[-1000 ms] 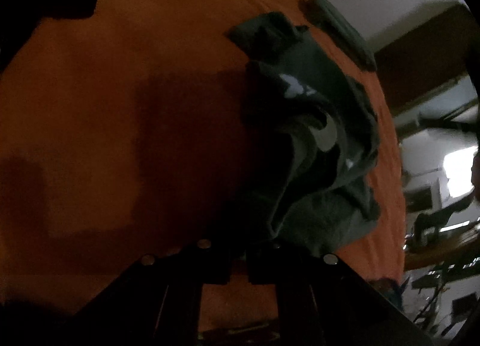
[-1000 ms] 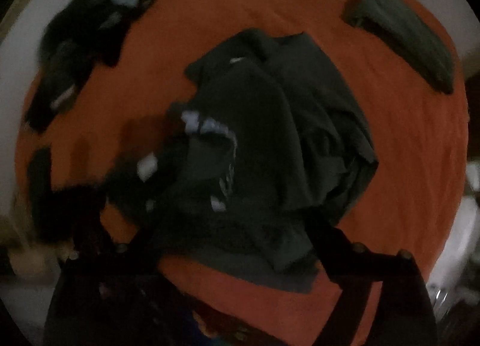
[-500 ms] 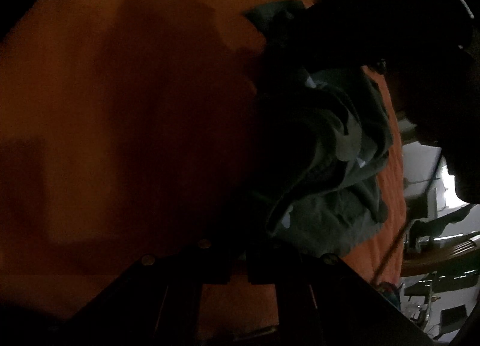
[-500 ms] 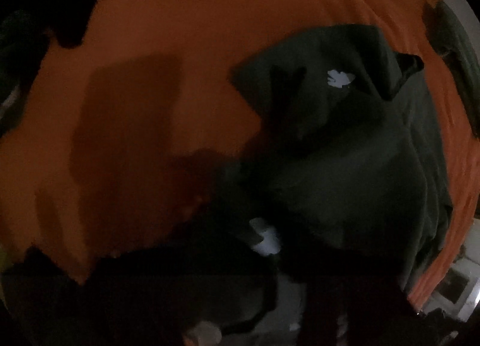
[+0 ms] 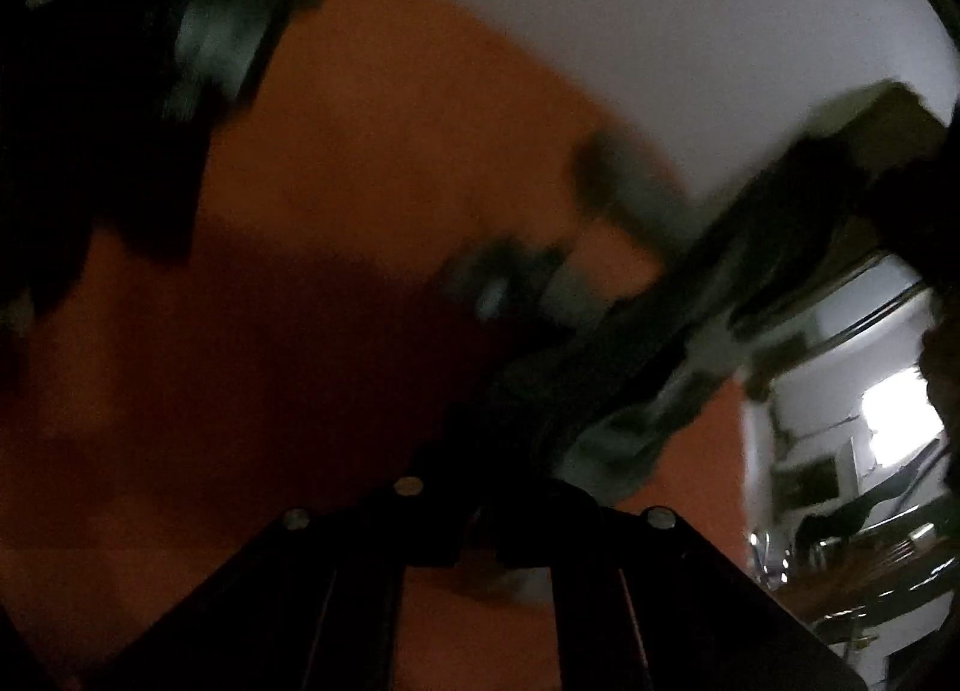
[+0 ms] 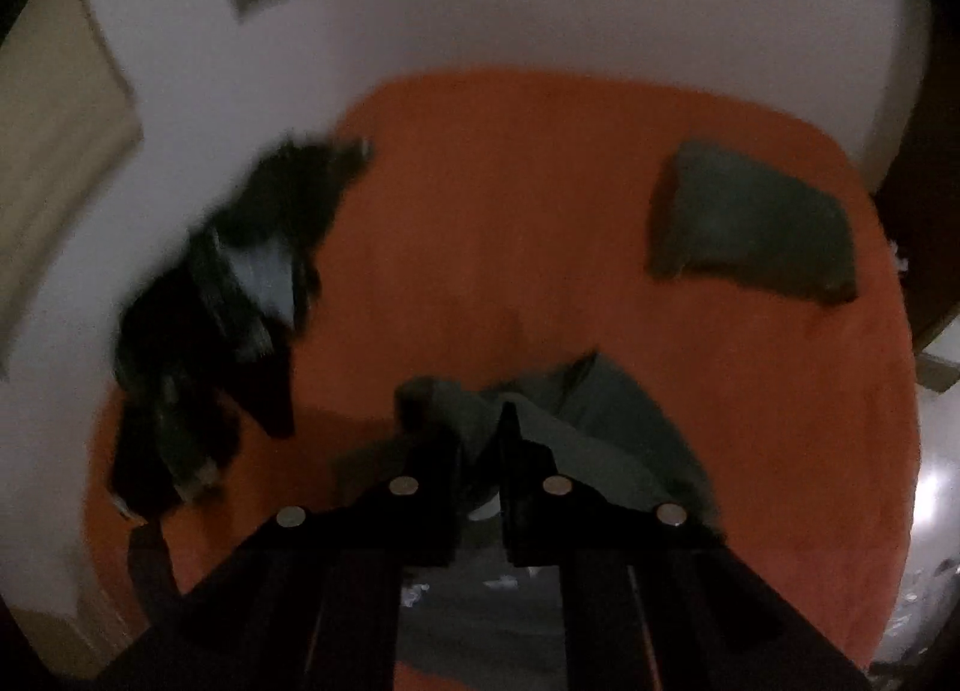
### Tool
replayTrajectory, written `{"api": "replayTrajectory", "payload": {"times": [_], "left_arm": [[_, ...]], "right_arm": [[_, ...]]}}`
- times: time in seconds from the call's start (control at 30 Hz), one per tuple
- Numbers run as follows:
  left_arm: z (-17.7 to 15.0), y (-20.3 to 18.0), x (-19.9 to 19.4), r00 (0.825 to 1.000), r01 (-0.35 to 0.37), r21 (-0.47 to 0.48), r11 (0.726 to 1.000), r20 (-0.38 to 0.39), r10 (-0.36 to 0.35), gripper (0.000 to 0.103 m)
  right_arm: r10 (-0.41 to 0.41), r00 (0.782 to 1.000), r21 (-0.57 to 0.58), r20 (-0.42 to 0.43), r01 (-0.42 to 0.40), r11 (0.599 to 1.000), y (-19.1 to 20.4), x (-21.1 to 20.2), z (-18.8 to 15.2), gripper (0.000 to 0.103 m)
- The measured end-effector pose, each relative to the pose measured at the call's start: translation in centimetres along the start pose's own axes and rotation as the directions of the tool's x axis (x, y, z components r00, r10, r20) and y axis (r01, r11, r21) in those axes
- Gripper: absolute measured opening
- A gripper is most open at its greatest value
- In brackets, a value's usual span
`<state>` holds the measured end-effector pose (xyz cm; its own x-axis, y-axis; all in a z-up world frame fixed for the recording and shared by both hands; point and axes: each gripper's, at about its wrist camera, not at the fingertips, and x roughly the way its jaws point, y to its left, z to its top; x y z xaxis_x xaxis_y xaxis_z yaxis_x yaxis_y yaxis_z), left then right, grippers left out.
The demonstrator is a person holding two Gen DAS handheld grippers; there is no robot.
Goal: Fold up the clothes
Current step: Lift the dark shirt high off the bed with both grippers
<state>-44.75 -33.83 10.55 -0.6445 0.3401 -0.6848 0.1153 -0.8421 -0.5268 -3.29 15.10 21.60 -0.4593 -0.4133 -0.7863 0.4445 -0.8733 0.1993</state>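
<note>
Pinching grey-green garment [image 6: 576, 421] between just-closed right gripper [image 6: 477, 439] jaws, left gripper [image 5: 480, 517] jaws clamped on its stretched cloth, above orange bed [image 6: 540, 211], white wall [image 6: 540, 1] beyond.

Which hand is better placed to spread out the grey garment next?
Likely neither alone: the right gripper is shut on the grey garment, the left gripper on its other end, above the orange bed.

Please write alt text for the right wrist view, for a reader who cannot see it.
The right gripper, jaws just closed, pinches a bunched grey-green garment above an orange bedspread. A folded grey-green garment lies at far right, and a heap of dark clothes sprawls along the left edge by a pale wall; the picture is dim and blurred.
</note>
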Motion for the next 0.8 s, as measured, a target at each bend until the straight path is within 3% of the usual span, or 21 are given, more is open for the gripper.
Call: {"api": "replayTrajectory", "payload": {"times": [0.07, 0.17, 0.3, 0.4, 0.47, 0.6, 0.7, 0.8], "left_arm": [[3.0, -2.5, -3.2, 0.996, 0.020, 0.046, 0.999, 0.086, -0.024, 0.007], [7.2, -5.7, -7.3, 0.982, 0.021, 0.110, 0.994, 0.187, -0.041, 0.007], [12.0, -10.4, -12.9, 0.952, 0.024, 0.160, 0.987, 0.298, -0.071, 0.007], [14.4, -13.7, -16.6, 0.920, 0.007, 0.188, 0.982, 0.384, -0.080, 0.007], [15.5, -15.5, -18.5, 0.905, -0.005, 0.208, 0.978, 0.418, -0.084, 0.007], [15.8, -17.4, -20.6, 0.902, -0.024, 0.222, 0.975, 0.426, -0.075, 0.006], [15.2, -17.7, -20.5, 0.910, -0.046, 0.220, 0.974, 0.412, -0.050, 0.006], [14.1, -16.5, -19.0, 0.929, -0.050, 0.187, 0.981, 0.369, -0.024, 0.006]], "right_arm": [[0.029, 0.996, 0.055, 0.082, -0.033, 0.998, -1.5, -3.7, 1.1, 0.009], [0.053, 0.972, 0.136, 0.229, -0.086, 0.987, -2.8, -9.7, 1.9, 0.009], [-0.048, 0.900, 0.138, 0.434, -0.013, 0.990, -2.2, -17.0, 1.1, 0.004], [-0.049, 0.847, 0.142, 0.530, -0.032, 0.989, -1.2, -20.7, 0.5, 0.003], [-0.033, 0.826, 0.140, 0.562, -0.056, 0.989, -0.7, -22.5, 0.2, 0.000], [-0.030, 0.779, 0.123, 0.626, -0.061, 0.991, 0.1, -26.1, -0.7, 0.000], [-0.010, 0.816, 0.067, 0.578, -0.035, 0.997, 0.8, -26.6, -1.0, 0.000], [0.126, 0.910, -0.047, 0.394, -0.117, 0.992, 0.7, -22.8, -2.4, 0.003]]}}
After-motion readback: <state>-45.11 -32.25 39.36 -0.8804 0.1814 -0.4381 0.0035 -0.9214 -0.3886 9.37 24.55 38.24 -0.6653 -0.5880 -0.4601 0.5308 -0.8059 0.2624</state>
